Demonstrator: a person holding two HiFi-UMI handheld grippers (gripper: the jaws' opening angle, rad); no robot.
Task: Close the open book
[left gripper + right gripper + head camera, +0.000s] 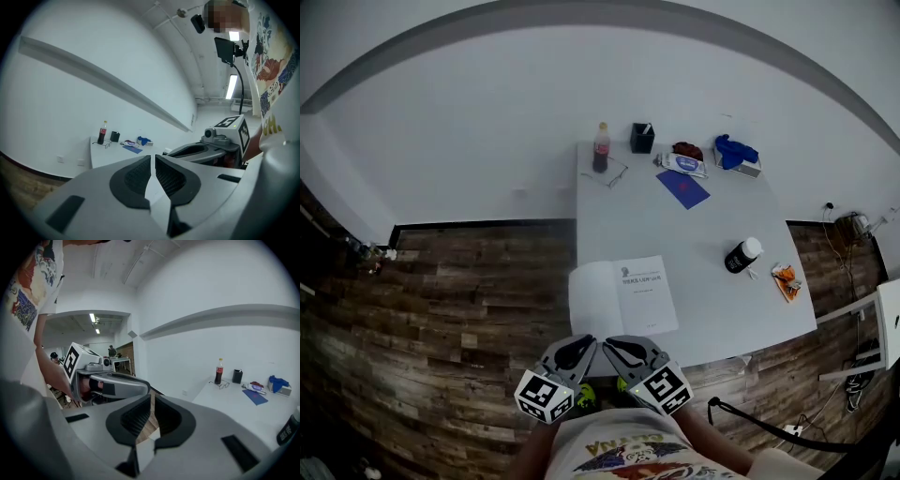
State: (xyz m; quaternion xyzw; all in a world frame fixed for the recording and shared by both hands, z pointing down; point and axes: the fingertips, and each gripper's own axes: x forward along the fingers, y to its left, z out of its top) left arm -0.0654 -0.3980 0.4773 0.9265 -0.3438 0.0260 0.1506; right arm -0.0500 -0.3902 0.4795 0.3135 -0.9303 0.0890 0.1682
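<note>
Head view, with both gripper views. The open book [623,298] lies flat at lower centre of the frame, on the near left corner of the white table [712,225]. Its printed page faces up on the right and a blank page on the left, which puts it within easy reach of the person. The left gripper [579,349] and the right gripper [623,349] hang side by side just below the book, above the table's near edge. Each gripper's own view shows its jaws clenched together with nothing between them. We judge that this posture suits the task: a closed tip can slide under a page edge and flip it over, so no grasp is needed. The two tips stand close together and near the book's lower edge, but we see no contact with the paper, so the closing is not yet begun. The bottle [601,148], black cup [642,138], blue folder [682,188] and dark jar [742,255] stand well apart from the book, toward the upper and right parts of the frame. We therefore expect nothing to obstruct a page swinging across.
</note>
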